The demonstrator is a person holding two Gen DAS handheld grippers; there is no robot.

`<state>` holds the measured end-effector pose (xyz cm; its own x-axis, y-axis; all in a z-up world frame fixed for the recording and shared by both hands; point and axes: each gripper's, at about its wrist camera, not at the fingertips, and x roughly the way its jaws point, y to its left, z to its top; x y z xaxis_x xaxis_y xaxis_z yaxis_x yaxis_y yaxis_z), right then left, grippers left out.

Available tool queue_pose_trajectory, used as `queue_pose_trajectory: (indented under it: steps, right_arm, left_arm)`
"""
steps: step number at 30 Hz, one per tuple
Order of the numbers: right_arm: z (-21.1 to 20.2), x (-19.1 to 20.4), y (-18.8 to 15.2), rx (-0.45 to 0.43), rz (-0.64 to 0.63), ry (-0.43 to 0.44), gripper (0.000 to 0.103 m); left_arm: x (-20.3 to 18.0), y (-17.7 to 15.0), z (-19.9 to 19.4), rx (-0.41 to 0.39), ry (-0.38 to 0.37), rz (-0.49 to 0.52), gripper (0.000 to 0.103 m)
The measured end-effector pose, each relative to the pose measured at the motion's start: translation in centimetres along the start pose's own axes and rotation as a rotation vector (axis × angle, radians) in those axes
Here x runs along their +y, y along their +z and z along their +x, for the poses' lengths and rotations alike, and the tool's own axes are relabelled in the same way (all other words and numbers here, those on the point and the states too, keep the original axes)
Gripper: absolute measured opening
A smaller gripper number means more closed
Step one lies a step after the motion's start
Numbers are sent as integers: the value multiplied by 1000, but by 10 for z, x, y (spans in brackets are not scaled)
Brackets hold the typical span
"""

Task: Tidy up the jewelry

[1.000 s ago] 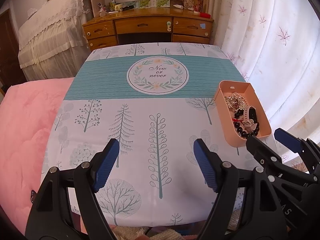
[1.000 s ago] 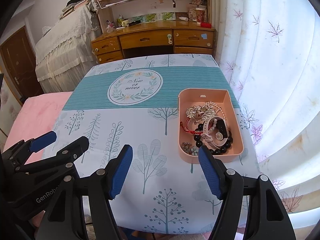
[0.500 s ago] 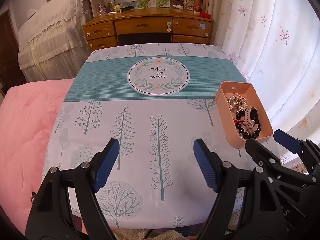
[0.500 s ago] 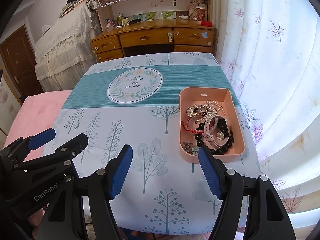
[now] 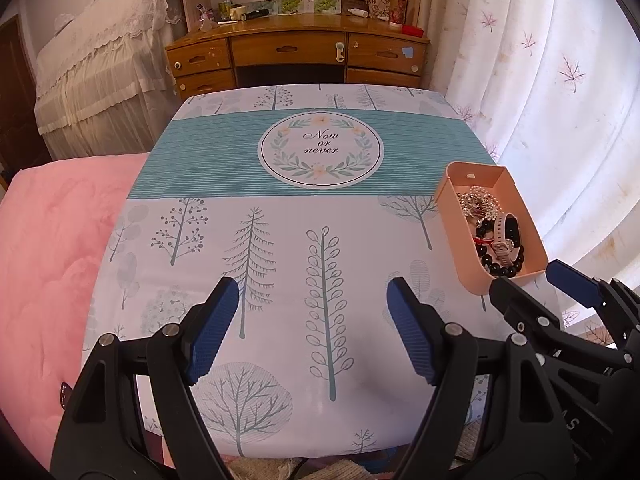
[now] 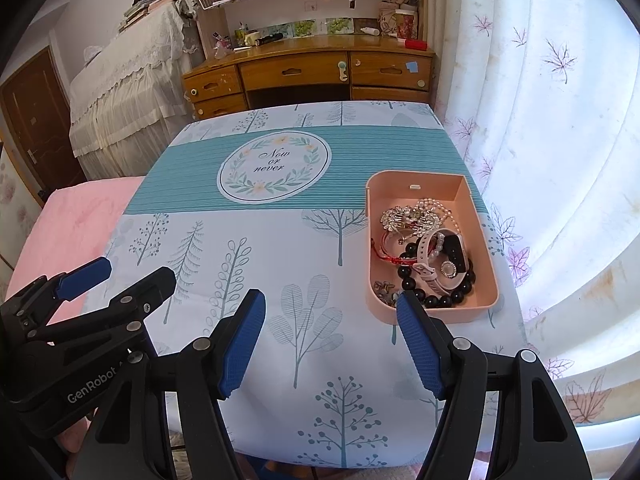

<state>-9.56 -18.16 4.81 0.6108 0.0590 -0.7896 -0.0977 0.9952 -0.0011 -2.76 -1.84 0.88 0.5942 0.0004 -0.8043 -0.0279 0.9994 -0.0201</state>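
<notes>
Both grippers, left (image 5: 310,304) and right (image 6: 330,314), hover with fingers spread wide, empty; the pink jewelry tray (image 6: 476,312) sits just beyond the right fingers.

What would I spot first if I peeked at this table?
The pink tray near the table's right edge, piled with jewelry: black beads, a pale watch and sparkly silver pieces. Next, the round "Now or never" wreath mid-tablecloth, and both open grippers hanging over the near edge.
</notes>
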Motion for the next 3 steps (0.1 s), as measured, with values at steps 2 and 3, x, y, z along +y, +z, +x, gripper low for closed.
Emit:
queue_pose_trajectory:
  steps: [2,3]
  right_arm:
    - [1,2,0,5,-1,-3,69]
    - [2,3,0,9,-3,-5,69]
  left_arm:
    - [1,-1,1,5,-2,-2,75]
    - [4,-2,1,7,-3,-5,75]
